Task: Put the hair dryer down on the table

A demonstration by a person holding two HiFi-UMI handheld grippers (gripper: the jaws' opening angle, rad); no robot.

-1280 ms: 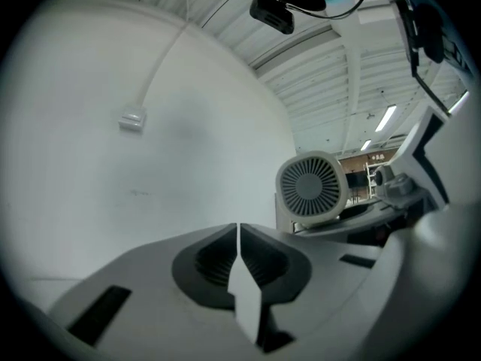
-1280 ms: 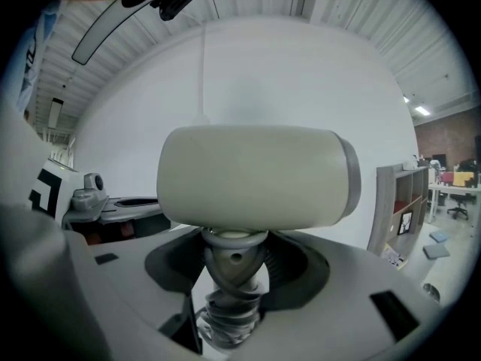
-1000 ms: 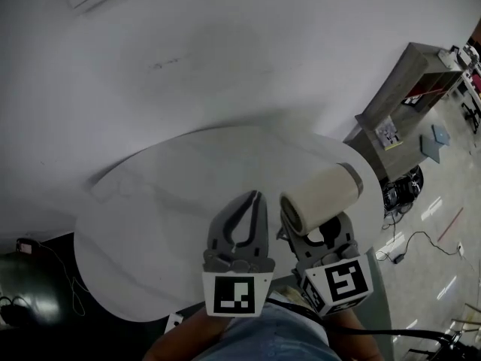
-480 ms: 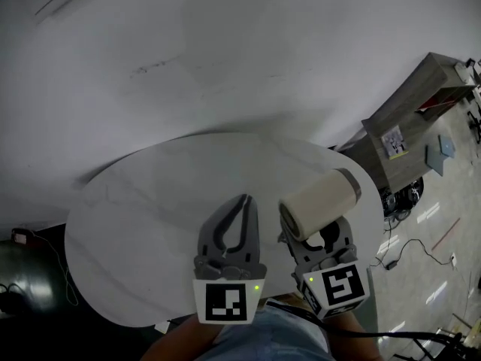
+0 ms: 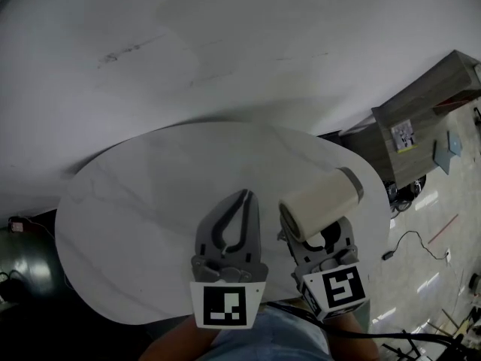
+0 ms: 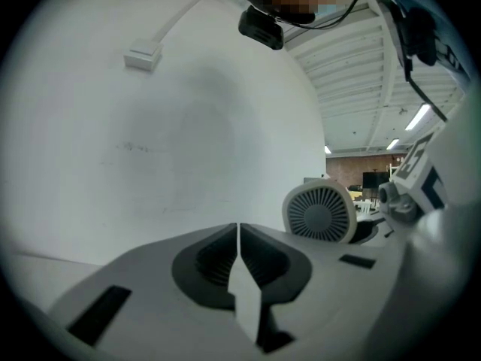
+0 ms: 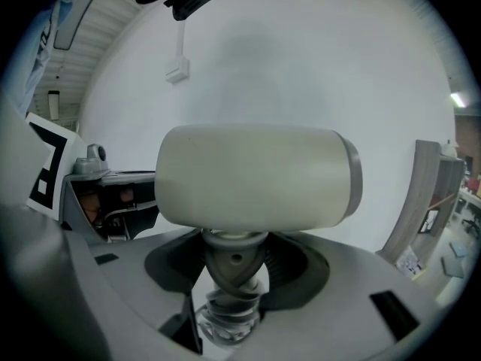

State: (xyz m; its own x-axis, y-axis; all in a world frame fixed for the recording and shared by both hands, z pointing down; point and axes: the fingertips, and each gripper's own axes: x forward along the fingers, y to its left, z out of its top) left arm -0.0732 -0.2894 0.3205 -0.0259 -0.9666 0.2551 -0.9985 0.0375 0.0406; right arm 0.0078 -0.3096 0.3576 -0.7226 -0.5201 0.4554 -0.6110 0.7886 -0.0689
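Over the white table [image 5: 128, 224], right tool [image 7: 233, 265] clamps the hair dryer [image 5: 319, 200]; left tool [image 5: 244, 198] pressed together, empty.

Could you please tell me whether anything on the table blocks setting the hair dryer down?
Nothing visible does. The right gripper holds the hair dryer by its handle over the table, whose top shows bare; the shut left gripper is beside it, not beneath.

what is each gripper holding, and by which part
The right gripper holds the hair dryer by its handle, barrel above the jaws. The left gripper is shut on nothing.
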